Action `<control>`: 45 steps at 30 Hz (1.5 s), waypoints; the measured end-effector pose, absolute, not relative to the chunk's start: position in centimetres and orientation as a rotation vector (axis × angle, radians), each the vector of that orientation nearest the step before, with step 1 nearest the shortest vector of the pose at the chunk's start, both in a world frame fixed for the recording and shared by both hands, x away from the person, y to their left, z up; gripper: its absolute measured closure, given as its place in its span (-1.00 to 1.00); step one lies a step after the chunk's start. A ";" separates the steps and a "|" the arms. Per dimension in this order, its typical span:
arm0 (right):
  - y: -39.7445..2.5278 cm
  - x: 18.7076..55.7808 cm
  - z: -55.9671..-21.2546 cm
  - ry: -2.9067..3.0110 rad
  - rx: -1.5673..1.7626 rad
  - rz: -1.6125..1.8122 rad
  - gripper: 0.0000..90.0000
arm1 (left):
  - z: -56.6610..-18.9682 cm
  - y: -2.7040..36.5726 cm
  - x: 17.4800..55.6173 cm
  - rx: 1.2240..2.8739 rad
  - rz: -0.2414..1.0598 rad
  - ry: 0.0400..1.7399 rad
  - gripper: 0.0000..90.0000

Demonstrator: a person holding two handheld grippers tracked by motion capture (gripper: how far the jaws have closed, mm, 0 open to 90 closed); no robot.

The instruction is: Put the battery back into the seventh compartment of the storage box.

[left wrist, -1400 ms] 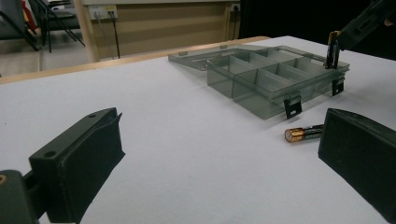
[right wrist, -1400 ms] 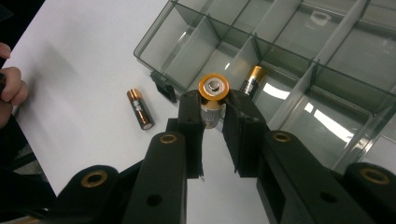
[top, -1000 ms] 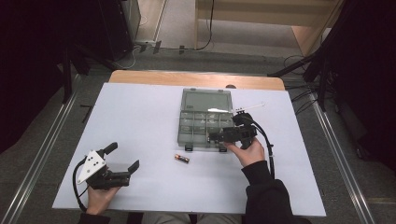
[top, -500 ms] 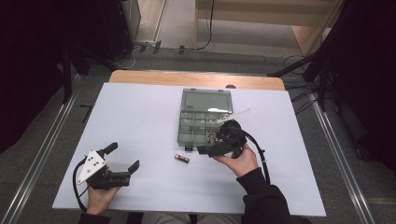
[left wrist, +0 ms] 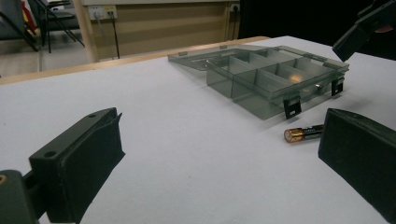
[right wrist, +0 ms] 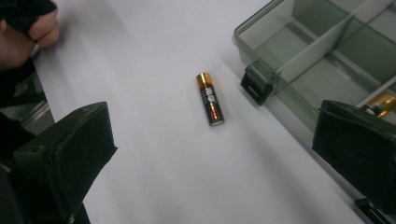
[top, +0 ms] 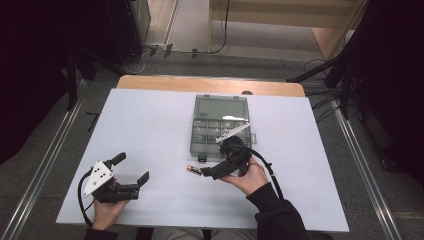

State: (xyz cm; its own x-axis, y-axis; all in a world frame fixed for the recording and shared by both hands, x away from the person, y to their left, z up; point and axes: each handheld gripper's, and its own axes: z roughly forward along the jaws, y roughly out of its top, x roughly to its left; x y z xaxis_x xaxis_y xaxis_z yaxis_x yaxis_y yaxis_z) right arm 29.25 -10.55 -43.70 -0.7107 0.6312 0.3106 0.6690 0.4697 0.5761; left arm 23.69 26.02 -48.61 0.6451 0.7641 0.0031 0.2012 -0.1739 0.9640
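One battery (right wrist: 209, 98) lies on the surface (top: 150, 125) beside one open organizer box (top: 220, 125); the right gripper (right wrist: 210, 140) and the left gripper (top: 131, 169) both gape wide, holding nothing.

White-topped bench (top: 150, 130) with wooden far edge; grey carpeted floor (top: 40, 165), black cables (top: 320, 65), pale wooden cabinet (top: 280, 20) behind; surroundings dark.

No legible text found. The AA battery (right wrist: 209, 99) lying on the desk (right wrist: 154, 154) carries small print along its black band, too blurred to read in the right gripper view and too small in the left gripper view. No other lettering, numbers or signs can be read.
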 end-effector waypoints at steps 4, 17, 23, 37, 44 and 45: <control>-9.7 28.8 -44.0 -2.727 -1.095 -1.030 -1.00 | -48.6 26.0 23.7 1.713 0.607 0.793 -1.00; -6.4 27.7 -46.1 -2.958 -0.917 -0.827 -1.00 | -48.6 26.0 23.7 1.713 0.603 0.793 -1.00; -5.5 27.5 -46.6 -2.986 -0.892 -0.782 -0.97 | -48.6 26.0 23.7 1.712 0.602 0.791 -1.00; -4.3 28.1 -47.3 -2.984 -0.895 -0.719 -0.67 | -48.6 26.0 23.7 1.712 0.598 0.794 -1.00; -3.9 28.3 -47.3 -2.994 -0.958 -0.710 -0.42 | -48.7 25.9 23.7 1.715 0.599 0.793 -1.00; -3.9 28.4 -47.3 -2.995 -0.960 -0.716 -0.39 | -48.7 25.9 23.7 1.717 0.598 0.793 -1.00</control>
State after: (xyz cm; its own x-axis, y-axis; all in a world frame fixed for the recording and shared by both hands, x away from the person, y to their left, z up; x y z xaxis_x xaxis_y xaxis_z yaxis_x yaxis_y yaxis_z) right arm 28.37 -3.86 -47.30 -0.8196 0.5704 0.0536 0.5330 0.7249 0.4364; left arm 23.70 25.89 -48.66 0.6486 0.7611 -0.0003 0.2084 -0.1772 0.9619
